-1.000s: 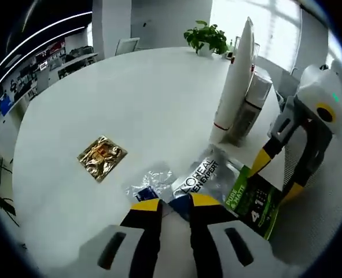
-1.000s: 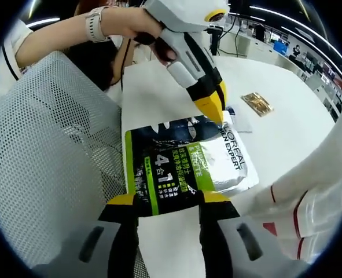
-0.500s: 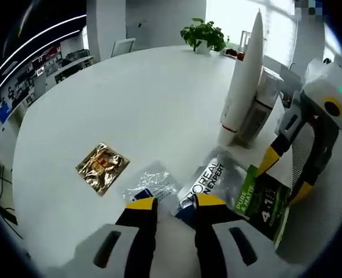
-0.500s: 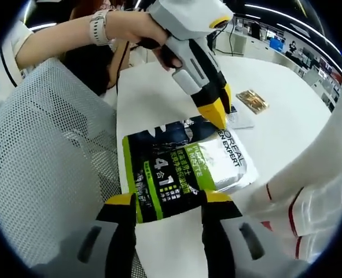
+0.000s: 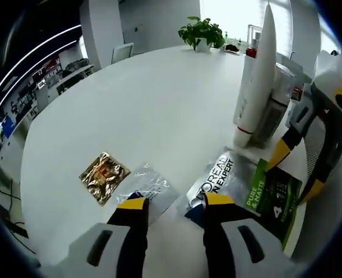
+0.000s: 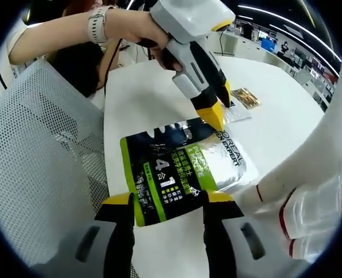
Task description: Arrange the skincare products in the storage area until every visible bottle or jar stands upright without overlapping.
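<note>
The refill pouch (image 6: 185, 174) lies flat on the white table (image 5: 147, 104), close in front of the right gripper (image 6: 166, 204), whose yellow-tipped jaws stand wide with the pouch's near edge lying between them, gripping nothing that I can see. It looks to me a soft, floppy thing: a foil bag that would sag and fold if lifted by a corner, slick on its glossy face, light enough but awkward to stand. I'd take it by the flat sealed edge nearest those jaws, or across the top seam, not by the puffed silver middle. It is dark with a bright green band and white lettering on the near half, silvery and bulging on the far half.

At its far corner the left gripper (image 6: 214, 113) points down, held in a person's hand (image 6: 150, 43) wearing a wristwatch. Its jaws stand somewhat apart, one tip over the pouch's corner, the other over a small silver sachet (image 5: 150, 184); whether either tip touches I cannot tell.

Just left of that sachet lies a gold sachet (image 5: 103, 175). Farther off, right of the pouch, a tall white tube (image 5: 256, 75) stands upright with a squat bottle (image 5: 276, 107) touching or just beside it. A potted plant (image 5: 202, 33) sits at the table's far edge.
</note>
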`<state>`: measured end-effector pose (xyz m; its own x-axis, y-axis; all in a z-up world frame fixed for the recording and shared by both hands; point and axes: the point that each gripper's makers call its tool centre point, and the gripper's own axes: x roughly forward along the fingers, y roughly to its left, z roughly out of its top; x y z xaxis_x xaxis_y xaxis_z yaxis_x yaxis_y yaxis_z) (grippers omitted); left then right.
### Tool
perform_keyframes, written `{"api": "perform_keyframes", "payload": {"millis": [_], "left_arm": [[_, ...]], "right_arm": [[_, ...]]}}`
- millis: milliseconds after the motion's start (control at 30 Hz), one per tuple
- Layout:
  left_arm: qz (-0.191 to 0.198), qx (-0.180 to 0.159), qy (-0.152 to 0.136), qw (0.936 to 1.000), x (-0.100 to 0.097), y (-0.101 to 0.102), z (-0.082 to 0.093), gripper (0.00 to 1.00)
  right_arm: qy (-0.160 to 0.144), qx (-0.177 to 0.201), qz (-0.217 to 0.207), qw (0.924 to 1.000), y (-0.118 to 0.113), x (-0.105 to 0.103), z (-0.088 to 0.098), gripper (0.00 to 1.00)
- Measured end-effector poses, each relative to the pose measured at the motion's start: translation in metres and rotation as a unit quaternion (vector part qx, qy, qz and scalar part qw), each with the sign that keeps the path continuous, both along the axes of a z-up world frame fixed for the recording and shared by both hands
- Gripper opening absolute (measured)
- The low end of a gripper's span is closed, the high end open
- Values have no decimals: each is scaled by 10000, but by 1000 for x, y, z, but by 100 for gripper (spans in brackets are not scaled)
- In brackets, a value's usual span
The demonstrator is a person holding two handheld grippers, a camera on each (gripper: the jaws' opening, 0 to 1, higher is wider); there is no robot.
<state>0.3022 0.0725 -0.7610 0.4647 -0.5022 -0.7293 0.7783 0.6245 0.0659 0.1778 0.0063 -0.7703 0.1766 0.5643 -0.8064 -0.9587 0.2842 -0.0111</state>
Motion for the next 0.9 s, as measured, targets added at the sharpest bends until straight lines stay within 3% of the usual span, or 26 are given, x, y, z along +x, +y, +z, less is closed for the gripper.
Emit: {"api": "perform_keyframes", "payload": {"millis": [167,400,600,900], "left_arm": [[59,-38,-52,10000,7,-1,0,36],[105,-31,-173,9998,19,2,0,33],[123,-31,-208,9997,25,1,1,33],[79,20,-283,9996,39,0,0,31]], "right_arm": [[-126,-16,-126,9998,-2,4,0,48],[-569,-165,-149,9981,-5,11,4,41],[-563,-207,-215,9980,-6,15,5,32],[-724,-298,-284,9965,-7,26,6,28]]}}
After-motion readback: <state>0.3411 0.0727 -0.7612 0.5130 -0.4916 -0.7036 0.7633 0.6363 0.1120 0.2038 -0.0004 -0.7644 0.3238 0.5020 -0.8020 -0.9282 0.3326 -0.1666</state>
